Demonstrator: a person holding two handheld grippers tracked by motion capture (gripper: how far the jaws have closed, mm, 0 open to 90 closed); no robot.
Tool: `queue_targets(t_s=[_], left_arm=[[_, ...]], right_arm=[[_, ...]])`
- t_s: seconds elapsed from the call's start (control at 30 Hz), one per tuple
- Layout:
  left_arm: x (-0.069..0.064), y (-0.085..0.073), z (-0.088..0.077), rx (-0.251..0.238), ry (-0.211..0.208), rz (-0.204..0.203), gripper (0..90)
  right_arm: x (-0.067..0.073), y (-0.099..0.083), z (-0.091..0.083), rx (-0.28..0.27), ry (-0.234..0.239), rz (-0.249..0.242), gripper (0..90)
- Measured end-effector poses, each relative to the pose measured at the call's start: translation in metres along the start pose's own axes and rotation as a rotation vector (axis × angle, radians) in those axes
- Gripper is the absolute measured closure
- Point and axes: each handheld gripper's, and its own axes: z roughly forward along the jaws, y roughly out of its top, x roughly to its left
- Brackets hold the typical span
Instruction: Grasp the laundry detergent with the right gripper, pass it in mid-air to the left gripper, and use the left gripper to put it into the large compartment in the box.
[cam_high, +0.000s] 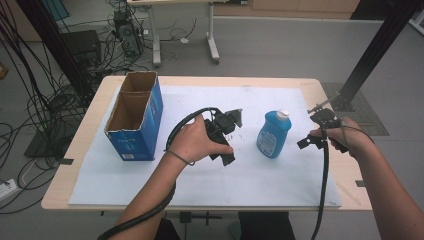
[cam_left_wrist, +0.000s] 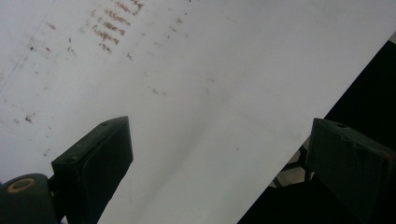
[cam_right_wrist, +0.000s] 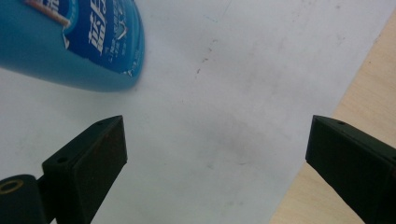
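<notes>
The blue bottle is cut off at the right gripper view's top edge; both grippers hover, jaws spread, holding nothing.

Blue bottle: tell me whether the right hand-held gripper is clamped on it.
No: in the right gripper view the right hand-held gripper is wide open over the white sheet, the blue bottle lying apart beyond it.

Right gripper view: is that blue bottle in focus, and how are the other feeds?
Right gripper view: blue plastic bottle soft and cropped at top left, label smeared; open black jaws sharper. Left gripper view: white paper sheet evenly lit, brown specks slightly blurred. High view: even light, faint shadows, edges bowed, open blue cardboard box readable.
</notes>
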Motion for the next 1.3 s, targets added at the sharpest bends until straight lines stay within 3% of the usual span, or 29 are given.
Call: queue_targets(t_s=[0.63, 1.3], left_arm=[[0.003, -0.001, 0.002, 0.002, -0.001, -0.014, 7.5], [0.0, -0.002, 0.002, -0.007, -0.018, -0.02, 7.6]], right_arm=[[0.019, -0.035, 0.01, -0.123, 0.022, -0.025, 5.7], [0.033, -0.054, 0.021, -0.188, 0.05, -0.041, 5.5]])
